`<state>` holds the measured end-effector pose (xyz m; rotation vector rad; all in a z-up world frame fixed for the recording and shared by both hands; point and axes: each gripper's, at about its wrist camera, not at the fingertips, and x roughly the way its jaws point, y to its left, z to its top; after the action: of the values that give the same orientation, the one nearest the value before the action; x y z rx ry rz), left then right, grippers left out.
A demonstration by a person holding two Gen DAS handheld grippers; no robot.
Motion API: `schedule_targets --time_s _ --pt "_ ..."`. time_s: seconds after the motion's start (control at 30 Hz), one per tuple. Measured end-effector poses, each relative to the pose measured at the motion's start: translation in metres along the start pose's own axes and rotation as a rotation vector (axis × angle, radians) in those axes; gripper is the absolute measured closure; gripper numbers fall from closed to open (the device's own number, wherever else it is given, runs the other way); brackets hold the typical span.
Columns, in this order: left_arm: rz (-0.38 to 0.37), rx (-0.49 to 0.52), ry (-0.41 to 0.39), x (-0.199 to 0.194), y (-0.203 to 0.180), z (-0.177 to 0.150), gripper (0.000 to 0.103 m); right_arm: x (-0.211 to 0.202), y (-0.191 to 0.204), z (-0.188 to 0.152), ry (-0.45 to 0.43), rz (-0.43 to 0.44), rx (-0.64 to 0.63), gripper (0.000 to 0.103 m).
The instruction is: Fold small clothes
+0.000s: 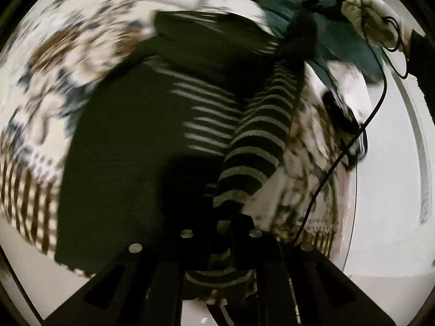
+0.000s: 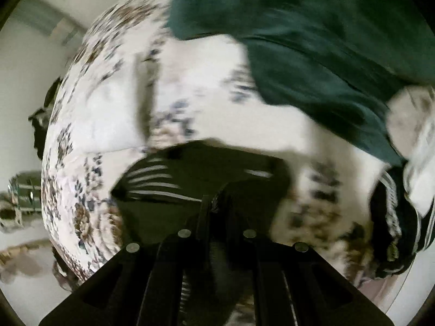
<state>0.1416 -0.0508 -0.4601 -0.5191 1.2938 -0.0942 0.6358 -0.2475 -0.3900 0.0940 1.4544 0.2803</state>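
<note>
Right now your left gripper (image 1: 228, 217) is clamped tight on a dark garment with pale stripes (image 1: 252, 141), and the striped sleeve or edge runs up from between its fingers toward the top right of the left wrist view. There, your other hand (image 1: 375, 19), in a pale glove, holds the right gripper, whose dark body shows only in part, with a thin black cable (image 1: 361, 127) trailing down from it. The broad dark body of the garment hangs and spreads to the left, over a patterned tablecloth (image 1: 68, 54) in white, brown and blue.

Your right gripper (image 2: 214, 203) is also closed down narrow, with dark cloth of the same striped garment (image 2: 163, 179) caught between its fingers; the fabric bunches just ahead of them. Beyond it lies the patterned tablecloth (image 2: 108, 108), and a dark green garment (image 2: 312, 54) lies across the upper right. Another dark striped piece (image 2: 394, 217) sits at the right edge. Both views are heavily blurred.
</note>
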Motion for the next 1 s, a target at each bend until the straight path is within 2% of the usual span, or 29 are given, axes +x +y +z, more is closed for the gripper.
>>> schedule_targets --time_s 0.17,0.3,0.43,0.5,0.6,0.63,0.67,0.7,0.73,0.83,0.93,1.0 --pt "-0.051 -0.148 -0.006 -0.013 0.080 0.000 0.096 0.050 0.145 0.021 0.028 -0.085 -0.156 0.095" --pt "-0.053 -0.218 -0.005 -0.006 0.128 -0.005 0.096 0.116 0.245 0.024 0.071 -0.163 -0.242 0.096" --pt "-0.057 -0.268 0.011 0.004 0.166 -0.012 0.096 0.173 0.296 0.018 0.102 -0.240 -0.277 0.096" --pt "-0.065 -0.280 0.031 0.012 0.182 -0.015 0.095 0.197 0.309 0.016 0.110 -0.282 -0.284 0.096" --pt "-0.032 -0.323 0.081 0.020 0.208 -0.018 0.094 0.224 0.306 0.015 0.174 -0.274 -0.251 0.091" --pt "-0.043 -0.351 0.091 0.018 0.219 -0.021 0.088 0.226 0.303 0.014 0.193 -0.250 -0.233 0.081" --pt "-0.043 -0.376 0.094 0.016 0.226 -0.022 0.069 0.225 0.299 0.010 0.223 -0.209 -0.213 0.073" --pt "-0.035 -0.399 0.098 0.013 0.235 -0.024 0.057 0.221 0.295 0.005 0.243 -0.165 -0.196 0.050" --pt "-0.042 -0.421 0.094 0.008 0.242 -0.026 0.042 0.213 0.288 -0.004 0.259 -0.113 -0.177 0.036" --pt "-0.081 -0.462 0.091 0.000 0.252 -0.026 0.041 0.175 0.262 -0.045 0.247 -0.062 -0.183 0.036" --pt "-0.076 -0.408 0.111 0.001 0.239 -0.012 0.041 0.141 0.221 -0.108 0.242 -0.083 -0.212 0.036" --pt "-0.086 -0.358 0.119 0.006 0.224 0.000 0.041 0.127 0.180 -0.168 0.276 -0.105 -0.184 0.036"
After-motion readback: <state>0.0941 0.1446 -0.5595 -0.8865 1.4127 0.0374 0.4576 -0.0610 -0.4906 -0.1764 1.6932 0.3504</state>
